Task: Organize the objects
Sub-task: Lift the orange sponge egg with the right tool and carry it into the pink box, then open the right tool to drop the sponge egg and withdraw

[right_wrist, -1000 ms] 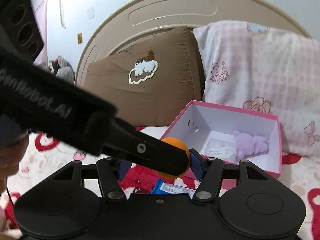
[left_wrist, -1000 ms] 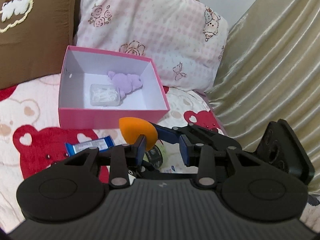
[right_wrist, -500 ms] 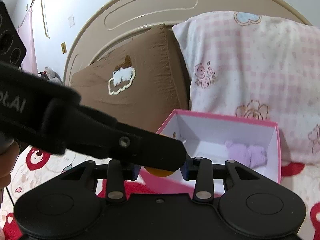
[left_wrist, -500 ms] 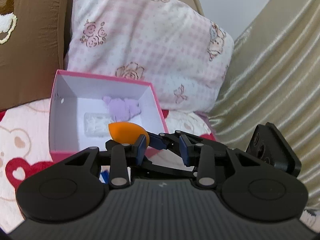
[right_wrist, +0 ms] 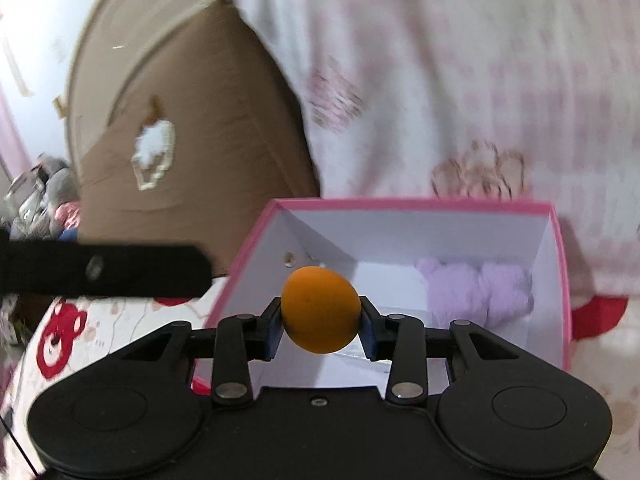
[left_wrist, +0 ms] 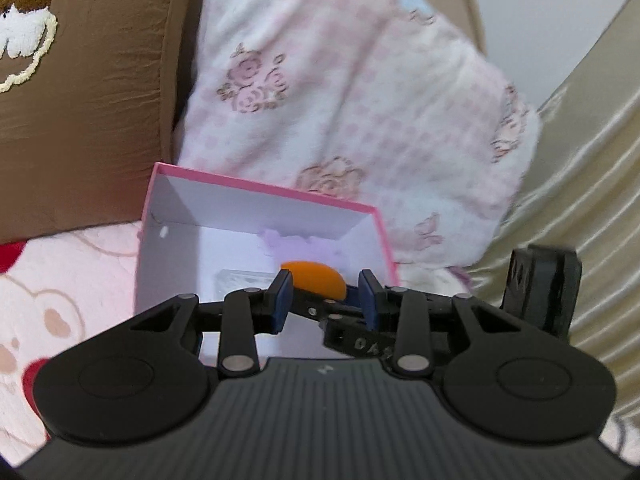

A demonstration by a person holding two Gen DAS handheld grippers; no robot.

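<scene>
Right wrist view: orange sponge carried over the pink box

Right wrist view shows the right gripper clenched on an orange sponge, one finger pressing each side of it. It hangs above the near left part of an open pink box on the bed. Inside the box lie a lilac soft toy and a clear packet, mostly hidden. A black bar at the left is part of the other tool.

Left wrist view shows the left gripper with its fingers drawn close and nothing of its own between them; the right tool's fingers and the sponge sit just beyond, over the box's white floor.

The step in hand looks like placing the sponge. Next, I judge, it should be lowered over bare floor clear of the toy and packet, then let go.
</scene>
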